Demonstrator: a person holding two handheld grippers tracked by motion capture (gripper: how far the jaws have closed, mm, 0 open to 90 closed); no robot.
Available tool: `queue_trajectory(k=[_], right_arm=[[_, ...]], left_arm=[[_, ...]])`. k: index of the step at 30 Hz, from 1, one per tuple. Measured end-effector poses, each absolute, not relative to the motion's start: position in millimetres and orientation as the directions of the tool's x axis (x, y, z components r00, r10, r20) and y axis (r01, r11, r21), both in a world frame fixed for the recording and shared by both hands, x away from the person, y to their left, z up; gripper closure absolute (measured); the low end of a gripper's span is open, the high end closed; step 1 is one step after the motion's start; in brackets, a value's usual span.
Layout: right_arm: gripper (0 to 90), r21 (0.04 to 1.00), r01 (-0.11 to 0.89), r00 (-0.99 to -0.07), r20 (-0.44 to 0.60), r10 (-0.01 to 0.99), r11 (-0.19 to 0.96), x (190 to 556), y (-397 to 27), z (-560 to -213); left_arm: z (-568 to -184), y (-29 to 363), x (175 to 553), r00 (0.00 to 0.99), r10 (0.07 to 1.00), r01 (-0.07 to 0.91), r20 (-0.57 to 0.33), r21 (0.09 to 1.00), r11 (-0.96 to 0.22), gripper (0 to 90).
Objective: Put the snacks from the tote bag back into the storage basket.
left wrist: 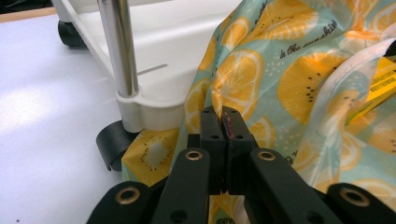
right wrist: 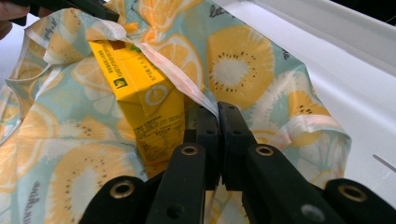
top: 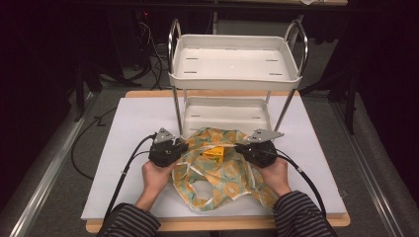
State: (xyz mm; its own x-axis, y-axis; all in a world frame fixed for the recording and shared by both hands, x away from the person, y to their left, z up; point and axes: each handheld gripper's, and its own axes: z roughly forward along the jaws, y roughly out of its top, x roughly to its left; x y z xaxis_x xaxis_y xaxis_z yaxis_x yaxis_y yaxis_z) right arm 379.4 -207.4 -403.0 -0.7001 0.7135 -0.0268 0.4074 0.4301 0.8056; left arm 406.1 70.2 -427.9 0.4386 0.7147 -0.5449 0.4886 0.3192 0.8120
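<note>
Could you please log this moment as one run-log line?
left gripper: shut on fruit-print cloth bag | right gripper: shut on bag rim | yellow carton: inside bag | white two-tier trolley: behind bag

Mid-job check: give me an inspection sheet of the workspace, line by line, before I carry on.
Surface: white board on a wooden table, bare around the work.
Job's things: fruit-print cloth bag lies in front of the two-tier white trolley; a yellow carton sits in the bag's mouth.
Clutter: nothing seen.
Grippers: left gripper and right gripper are each shut on the bag's edge, one at either side of the opening.
Cables: one black cable trails back from each gripper.
Surroundings: dark, grey floor, loose floor cables at left.
</note>
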Motion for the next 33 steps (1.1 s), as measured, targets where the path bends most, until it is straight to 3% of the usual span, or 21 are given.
queue_trajectory(k=[33], right_arm=[[89.2,0.786,0.433,-0.692,-0.022,0.721,0.440,401,-195,-423]], left_arm=[[-450,59,425,0.387,0.774,0.541,-0.501,0.803,0.249,89.9]])
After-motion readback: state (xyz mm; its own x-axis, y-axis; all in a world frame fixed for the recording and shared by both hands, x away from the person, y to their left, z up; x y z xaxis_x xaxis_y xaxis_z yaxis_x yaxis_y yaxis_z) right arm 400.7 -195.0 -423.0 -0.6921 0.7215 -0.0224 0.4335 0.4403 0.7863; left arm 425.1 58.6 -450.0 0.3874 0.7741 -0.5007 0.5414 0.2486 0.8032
